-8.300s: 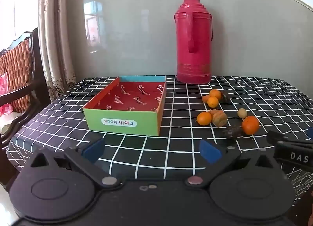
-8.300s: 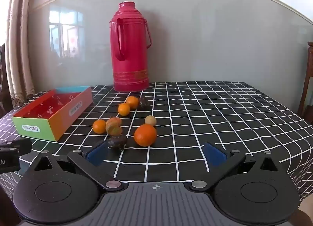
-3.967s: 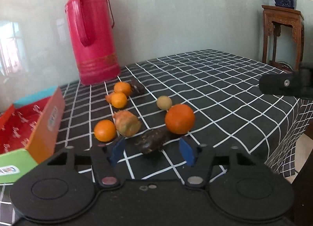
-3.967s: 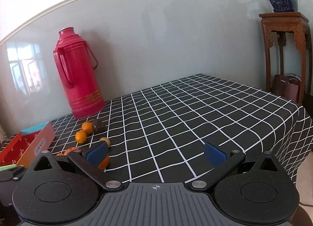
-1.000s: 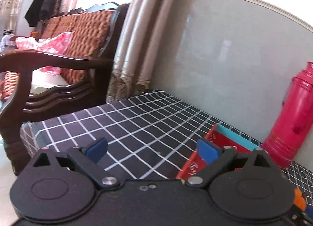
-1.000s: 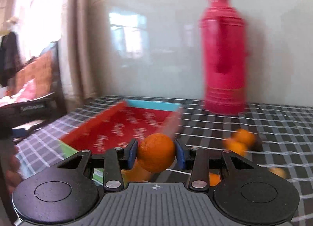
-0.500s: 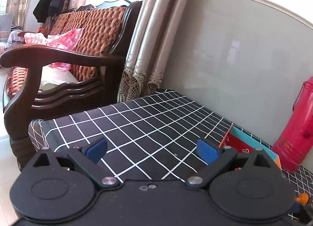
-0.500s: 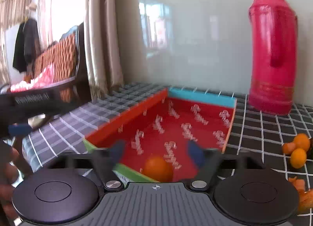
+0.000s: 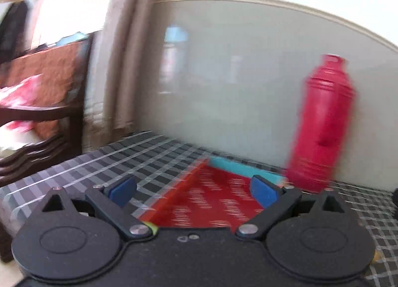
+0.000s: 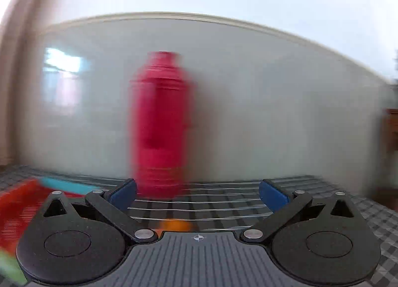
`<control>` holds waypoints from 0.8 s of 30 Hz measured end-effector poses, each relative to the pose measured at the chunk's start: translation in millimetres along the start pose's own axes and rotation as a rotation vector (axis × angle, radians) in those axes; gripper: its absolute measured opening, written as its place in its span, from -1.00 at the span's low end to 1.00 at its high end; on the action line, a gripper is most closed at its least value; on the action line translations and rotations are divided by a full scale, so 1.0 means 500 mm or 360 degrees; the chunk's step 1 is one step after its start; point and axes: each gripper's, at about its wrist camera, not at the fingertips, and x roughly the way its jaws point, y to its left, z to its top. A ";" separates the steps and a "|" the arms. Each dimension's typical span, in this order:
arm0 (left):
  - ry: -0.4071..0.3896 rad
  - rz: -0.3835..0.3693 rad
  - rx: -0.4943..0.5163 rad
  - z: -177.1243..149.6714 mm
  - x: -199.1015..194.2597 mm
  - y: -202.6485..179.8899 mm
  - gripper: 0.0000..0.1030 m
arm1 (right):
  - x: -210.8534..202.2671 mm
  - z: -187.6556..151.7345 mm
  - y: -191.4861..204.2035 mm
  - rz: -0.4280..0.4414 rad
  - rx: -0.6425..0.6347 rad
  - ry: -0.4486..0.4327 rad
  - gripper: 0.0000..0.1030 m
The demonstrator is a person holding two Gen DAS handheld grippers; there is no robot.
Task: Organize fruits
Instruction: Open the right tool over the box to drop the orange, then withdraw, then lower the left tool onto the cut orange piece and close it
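Both views are motion-blurred. In the left wrist view my left gripper [image 9: 192, 191] is open and empty above the near end of the open box [image 9: 214, 202] with the red printed floor. In the right wrist view my right gripper [image 10: 197, 193] is open and empty. A blurred orange fruit [image 10: 175, 225] lies on the checked cloth just below it. The box [image 10: 22, 202] shows at the left edge of that view. The orange put in the box is hidden.
A tall red thermos [image 9: 322, 125] stands by the wall behind the box; it also shows in the right wrist view [image 10: 160, 125]. A wooden armchair [image 9: 37, 103] and curtain stand left of the black checked table [image 9: 82, 170].
My right gripper has swung right, away from the box and toward the thermos and the loose fruit. My left gripper has swung right from the table's left end to the box.
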 end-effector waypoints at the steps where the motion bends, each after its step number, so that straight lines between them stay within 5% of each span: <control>1: -0.0013 -0.0060 0.0027 -0.006 -0.005 -0.020 0.78 | 0.007 0.000 -0.021 -0.0066 0.0024 0.0024 1.00; 5: -0.0026 -0.0305 0.0169 -0.035 -0.023 -0.111 0.73 | 0.030 -0.001 -0.100 -0.0185 0.0115 0.0104 1.00; 10: 0.0080 -0.0521 0.0378 -0.087 -0.026 -0.200 0.38 | 0.026 -0.005 -0.158 -0.0243 0.0138 0.0132 1.00; 17: 0.0156 -0.0617 0.0536 -0.136 -0.014 -0.257 0.05 | 0.032 -0.015 -0.196 -0.0202 0.0194 0.0203 1.00; 24: 0.0180 -0.0678 0.0716 -0.176 -0.018 -0.314 -0.03 | 0.033 -0.015 -0.209 -0.0172 0.0229 0.0227 1.00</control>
